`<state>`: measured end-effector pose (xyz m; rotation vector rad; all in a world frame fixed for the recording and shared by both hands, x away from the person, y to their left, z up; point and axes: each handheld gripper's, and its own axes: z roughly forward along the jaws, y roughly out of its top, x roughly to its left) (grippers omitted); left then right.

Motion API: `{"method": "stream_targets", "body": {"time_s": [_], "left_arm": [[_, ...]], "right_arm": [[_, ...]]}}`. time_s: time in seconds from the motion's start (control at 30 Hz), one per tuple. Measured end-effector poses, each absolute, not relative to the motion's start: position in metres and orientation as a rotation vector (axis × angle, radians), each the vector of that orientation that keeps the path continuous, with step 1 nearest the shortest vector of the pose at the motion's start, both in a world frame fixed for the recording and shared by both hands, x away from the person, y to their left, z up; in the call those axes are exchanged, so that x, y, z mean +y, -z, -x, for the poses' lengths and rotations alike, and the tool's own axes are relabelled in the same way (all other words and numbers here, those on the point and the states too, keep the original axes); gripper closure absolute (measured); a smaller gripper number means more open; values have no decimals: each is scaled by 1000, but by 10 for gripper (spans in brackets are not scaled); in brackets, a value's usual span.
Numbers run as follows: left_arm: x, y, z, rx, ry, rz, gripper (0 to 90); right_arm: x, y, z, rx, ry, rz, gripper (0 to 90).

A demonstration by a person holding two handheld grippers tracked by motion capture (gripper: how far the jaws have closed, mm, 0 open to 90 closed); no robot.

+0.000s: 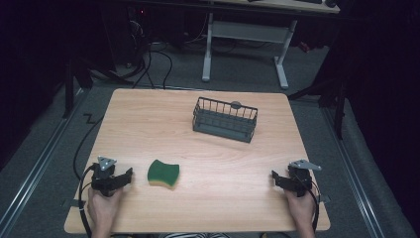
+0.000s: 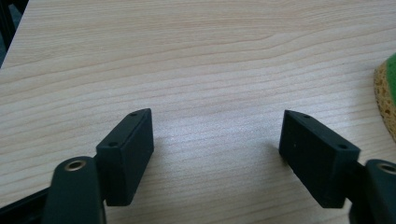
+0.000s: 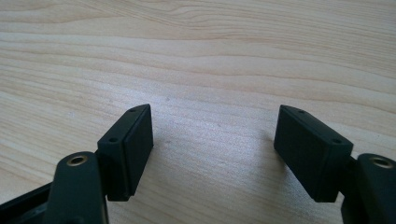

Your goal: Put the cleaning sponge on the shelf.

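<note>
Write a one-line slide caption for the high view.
Both open grippers, left and right, rest on the table; sponge nearby, wire basket beyond.

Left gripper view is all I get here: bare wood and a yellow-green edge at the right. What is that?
Observer: A green sponge with a yellow underside, lying flat just right of your left claw.
Operator: Anything to put it in?
Observer: A dark wire basket stands farther back, right of centre on the table.
Operator: And my other hand?
Observer: The right claw rests near the table's front right corner, jaws open with nothing between them.
</note>
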<state>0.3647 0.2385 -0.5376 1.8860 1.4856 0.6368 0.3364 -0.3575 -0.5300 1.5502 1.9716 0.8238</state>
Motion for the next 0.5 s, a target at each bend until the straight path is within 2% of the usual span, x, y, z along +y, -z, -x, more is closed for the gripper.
{"method": "stream_targets", "body": {"time_s": [0.5], "left_arm": [[238, 537, -365, 1473, -622, -1900, 229]], "right_arm": [[-357, 530, -336, 1974, -825, -1550, 283]]}}
